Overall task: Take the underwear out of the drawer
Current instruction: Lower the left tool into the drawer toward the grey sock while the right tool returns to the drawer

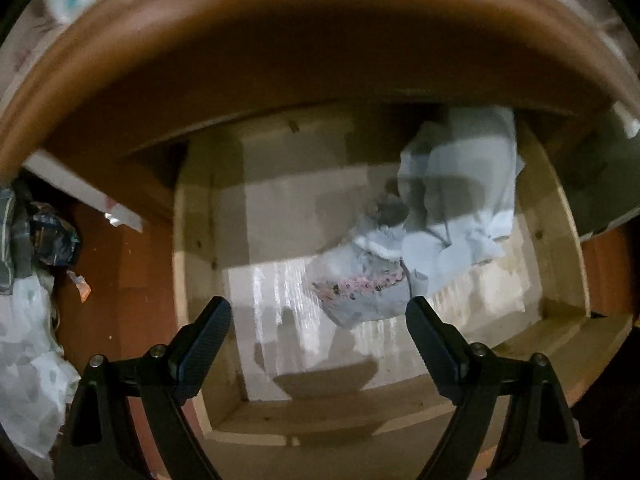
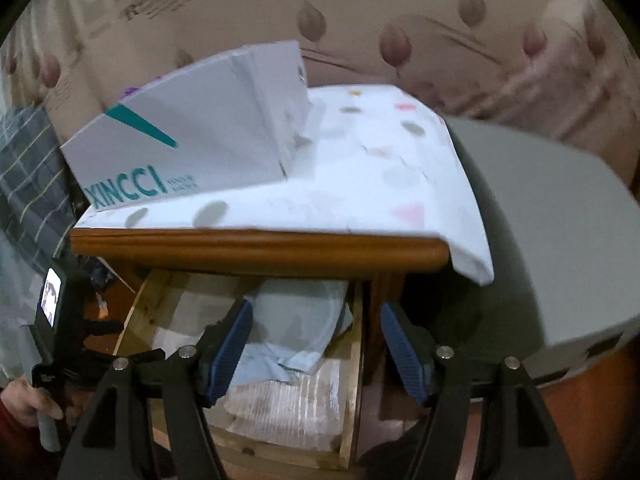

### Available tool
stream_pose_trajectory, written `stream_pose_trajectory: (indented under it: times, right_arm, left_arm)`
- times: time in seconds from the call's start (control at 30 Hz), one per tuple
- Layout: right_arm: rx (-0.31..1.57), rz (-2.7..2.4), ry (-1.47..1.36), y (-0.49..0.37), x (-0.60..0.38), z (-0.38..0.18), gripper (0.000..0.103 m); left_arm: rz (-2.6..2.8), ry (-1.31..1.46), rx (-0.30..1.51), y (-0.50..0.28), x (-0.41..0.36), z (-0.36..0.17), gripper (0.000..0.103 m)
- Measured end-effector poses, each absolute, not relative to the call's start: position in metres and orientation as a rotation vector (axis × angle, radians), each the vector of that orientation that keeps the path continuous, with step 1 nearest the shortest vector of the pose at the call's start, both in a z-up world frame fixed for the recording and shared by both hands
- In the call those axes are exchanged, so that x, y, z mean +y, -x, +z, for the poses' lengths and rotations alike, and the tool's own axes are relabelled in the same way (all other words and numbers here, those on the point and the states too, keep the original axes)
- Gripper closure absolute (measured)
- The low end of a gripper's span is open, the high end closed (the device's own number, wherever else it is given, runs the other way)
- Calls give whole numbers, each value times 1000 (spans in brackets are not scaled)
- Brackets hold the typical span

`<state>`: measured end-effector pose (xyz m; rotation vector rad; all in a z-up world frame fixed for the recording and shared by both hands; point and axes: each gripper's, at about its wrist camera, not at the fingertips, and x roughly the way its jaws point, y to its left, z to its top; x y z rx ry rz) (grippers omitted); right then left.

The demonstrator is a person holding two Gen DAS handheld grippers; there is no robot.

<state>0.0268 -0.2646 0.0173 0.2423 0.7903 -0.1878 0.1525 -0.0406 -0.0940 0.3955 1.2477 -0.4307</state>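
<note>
Both tongs (image 1: 318, 320) (image 2: 316, 326) gape above underwear (image 1: 368, 280) in drawer (image 1: 560, 240).

So the drawer (image 1: 560, 208) is pulled open, plain light wood with a pale, shiny liner on the bottom. The underwear (image 1: 362, 280) sits crumpled toward the right side, greyish-white with a pink patterned band and a fuzzy white trim. It's touching a bigger rumpled pale blue garment (image 1: 464, 184) bunched in the back right corner.
</note>
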Motion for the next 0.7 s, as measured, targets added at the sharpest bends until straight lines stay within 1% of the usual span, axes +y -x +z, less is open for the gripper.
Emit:
stream_pose_trajectory:
  times: [0.17,0.27,0.33,0.4,0.57,0.7]
  right_arm:
    - [782,-223,-294,-21,-278,-5,35]
    - [767,-223,-339,-19,-285,-4,35]
    - [736,-231,-371,-16,-291,0,35]
    - [726,-218,-407,-15,-296,0,35]
    - [755,-196,-505,-15,-307,-9,35]
    - [766,-186,-503,-16,-305,-9,35]
  left_arm:
    - [-431,-367,1376,-171,-50,-112,18]
    - [-416,-316,1499,-179,-56,-130,21]
    - [-399,-306,1514,-180,-59,-136,25]
    - [-360,-301,1504,-181,-60,-139,27]
    - [-321,-240,1541,-186,-65,-149,27]
    - [-312,-237,1564,-192,-74,-156,27]
